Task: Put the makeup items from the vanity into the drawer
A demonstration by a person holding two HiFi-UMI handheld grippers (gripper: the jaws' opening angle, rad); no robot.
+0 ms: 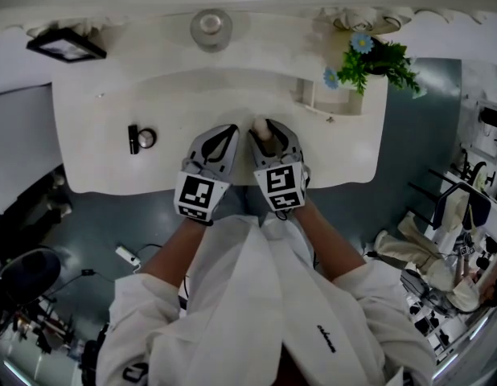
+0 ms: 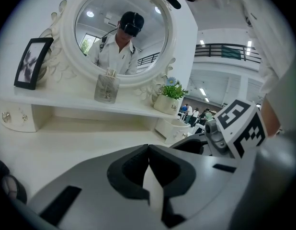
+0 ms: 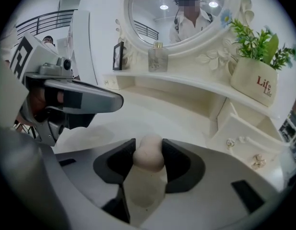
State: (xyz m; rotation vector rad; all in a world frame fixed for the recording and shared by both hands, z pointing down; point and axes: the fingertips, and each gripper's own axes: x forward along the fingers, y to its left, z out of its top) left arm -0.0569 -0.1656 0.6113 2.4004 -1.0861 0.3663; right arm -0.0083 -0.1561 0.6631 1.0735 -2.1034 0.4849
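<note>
Over the white desk [image 1: 112,103], with black makeup items [image 1: 141,139] well off to the left, the right gripper's [image 3: 149,143] fingers clamp a pale, egg-shaped sponge [image 3: 148,161], while the left gripper's [image 2: 148,148] fingers are closed and empty.

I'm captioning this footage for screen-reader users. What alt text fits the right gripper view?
The right gripper clasps a pale, rounded makeup sponge between its jaws over a white vanity top. Behind stand a round mirror, a glass bottle, a small picture frame and a potted plant; the left gripper shows at left.
</note>
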